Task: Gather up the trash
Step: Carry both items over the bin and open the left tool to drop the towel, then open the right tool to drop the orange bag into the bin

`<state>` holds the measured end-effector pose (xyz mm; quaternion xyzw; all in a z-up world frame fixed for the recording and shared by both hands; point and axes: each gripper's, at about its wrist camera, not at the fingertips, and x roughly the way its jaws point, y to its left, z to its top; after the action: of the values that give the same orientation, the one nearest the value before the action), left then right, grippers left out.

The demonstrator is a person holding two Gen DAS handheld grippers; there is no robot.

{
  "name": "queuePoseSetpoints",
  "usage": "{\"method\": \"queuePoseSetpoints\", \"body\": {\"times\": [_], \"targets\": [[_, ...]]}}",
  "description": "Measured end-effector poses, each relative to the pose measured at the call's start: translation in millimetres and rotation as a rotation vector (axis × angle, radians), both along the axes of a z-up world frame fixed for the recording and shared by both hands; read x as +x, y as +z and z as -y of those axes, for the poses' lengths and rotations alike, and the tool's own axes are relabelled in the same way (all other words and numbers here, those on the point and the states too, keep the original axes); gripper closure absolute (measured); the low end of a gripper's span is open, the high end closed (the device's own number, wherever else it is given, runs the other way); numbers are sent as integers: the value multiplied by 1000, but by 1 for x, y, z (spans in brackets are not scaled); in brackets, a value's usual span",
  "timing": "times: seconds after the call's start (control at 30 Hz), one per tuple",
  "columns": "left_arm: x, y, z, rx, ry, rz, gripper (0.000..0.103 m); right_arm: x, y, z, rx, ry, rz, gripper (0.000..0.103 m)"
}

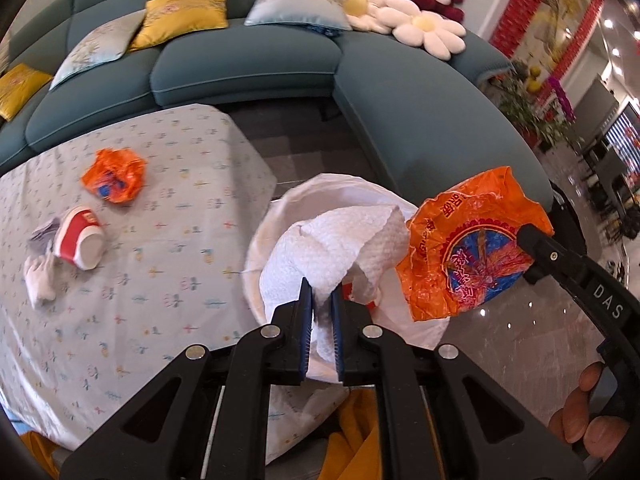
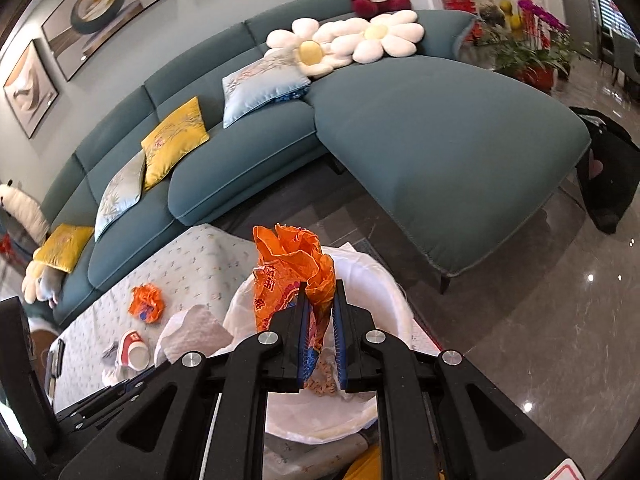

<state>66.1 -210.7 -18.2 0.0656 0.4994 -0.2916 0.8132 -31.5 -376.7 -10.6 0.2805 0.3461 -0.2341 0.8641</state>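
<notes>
My left gripper (image 1: 321,294) is shut on a crumpled white paper towel (image 1: 332,248), held over a bin lined with a white bag (image 1: 416,322) beside the table. My right gripper (image 2: 321,294) is shut on an orange snack wrapper (image 2: 294,264), also above that white-lined bin (image 2: 390,304). In the left wrist view the same orange wrapper (image 1: 468,244) hangs from the right gripper's fingers (image 1: 534,246) at the right. The right wrist view shows the paper towel (image 2: 192,330) at lower left. A second crumpled orange wrapper (image 1: 114,176) (image 2: 147,304) lies on the table.
The table (image 1: 168,248) wears a pale patterned cloth. On it lie a small red-and-white shoe (image 1: 78,242) and a white sock (image 1: 40,280). A teal sectional sofa (image 2: 420,152) with cushions stands behind, over a glossy dark floor (image 2: 540,340). A person's fingers (image 1: 580,412) grip the right tool.
</notes>
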Motion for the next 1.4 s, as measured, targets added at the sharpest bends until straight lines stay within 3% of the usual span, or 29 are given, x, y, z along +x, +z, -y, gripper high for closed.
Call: {"method": "queuePoseSetpoints", "body": {"times": [0.07,0.13,0.2,0.83,0.93,1.1,1.4], "targets": [[1,-1,7,-1,-3,4,90,0,-2,4,1,-3,-3,92],[2,-1,12,-7,5,6,75,1,-5,6,6,-3,-6,92],[3,-1,14,-12,11,15,71,1,-7,8,9,-3,-7,92],[13,-11,0,10,52,4,69,23,-15,-7,21,53,-21,92],[15,-11,-4,8,69,2,59,27,-14,-12,19,59,-23,87],[18,-9,-12,0,90,0,58,30,-10,-17,9,55,-17,73],[20,-6,-25,-8,118,-2,57,36,-4,-31,-1,87,-16,73]]}}
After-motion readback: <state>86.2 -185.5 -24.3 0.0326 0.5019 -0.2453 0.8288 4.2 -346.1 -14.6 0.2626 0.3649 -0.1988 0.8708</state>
